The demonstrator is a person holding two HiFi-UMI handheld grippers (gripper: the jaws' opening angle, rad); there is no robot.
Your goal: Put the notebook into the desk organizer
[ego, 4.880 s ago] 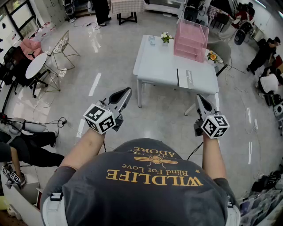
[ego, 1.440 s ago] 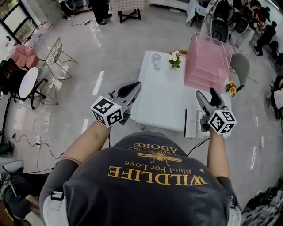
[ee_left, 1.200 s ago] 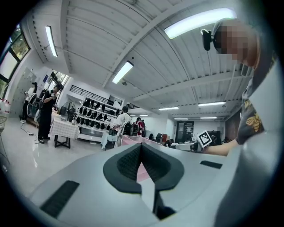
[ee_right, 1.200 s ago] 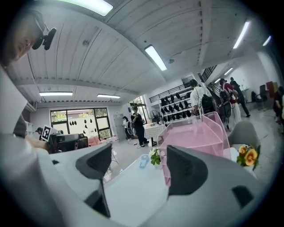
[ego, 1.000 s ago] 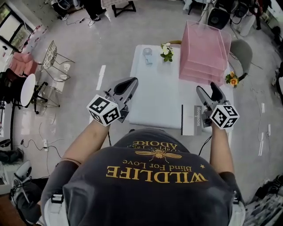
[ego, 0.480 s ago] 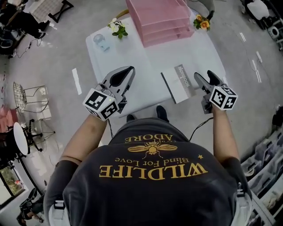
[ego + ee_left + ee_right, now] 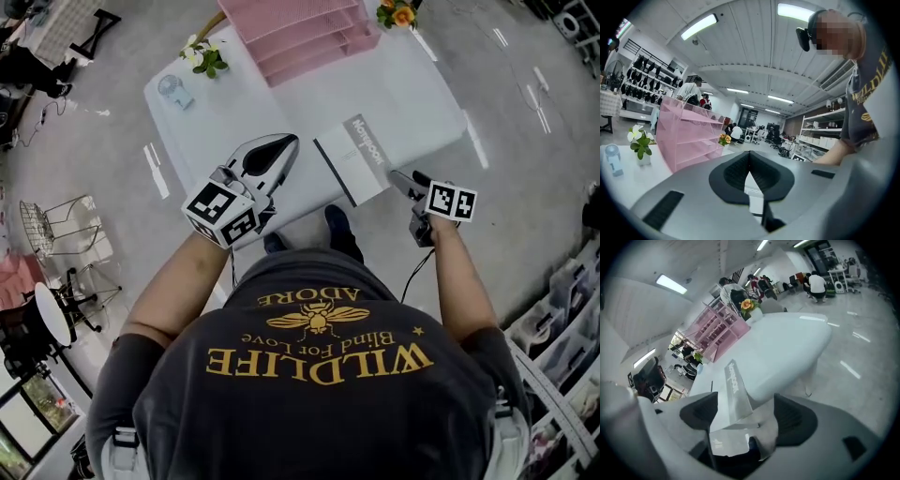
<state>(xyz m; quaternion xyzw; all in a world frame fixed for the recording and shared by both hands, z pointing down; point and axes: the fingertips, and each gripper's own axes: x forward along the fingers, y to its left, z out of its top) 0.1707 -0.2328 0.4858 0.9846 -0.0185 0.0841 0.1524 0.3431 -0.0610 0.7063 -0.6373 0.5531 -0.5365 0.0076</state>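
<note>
- The notebook (image 7: 354,169) lies flat at the near edge of the desk (image 7: 422,103), well apart from the pink desk organizer (image 7: 309,33) at the far edge.
- Handling estimate: light, fairly stiff, smooth cover. Grip deep over the near edge so it neither droops nor slips.
- Right gripper (image 7: 405,181): jaws spread astride the notebook's near corner, not clamped.
- Left gripper (image 7: 286,147): jaws closed together, empty.

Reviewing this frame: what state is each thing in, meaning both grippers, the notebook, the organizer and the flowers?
left gripper: jaws together, nothing between them.
right gripper: jaws apart, the notebook's near corner between them, not clamped.
notebook: closed, lying flat at the near edge of the table.
desk organizer: upright at the table's far side, notebook not in it.
white flowers: standing upright.
</note>
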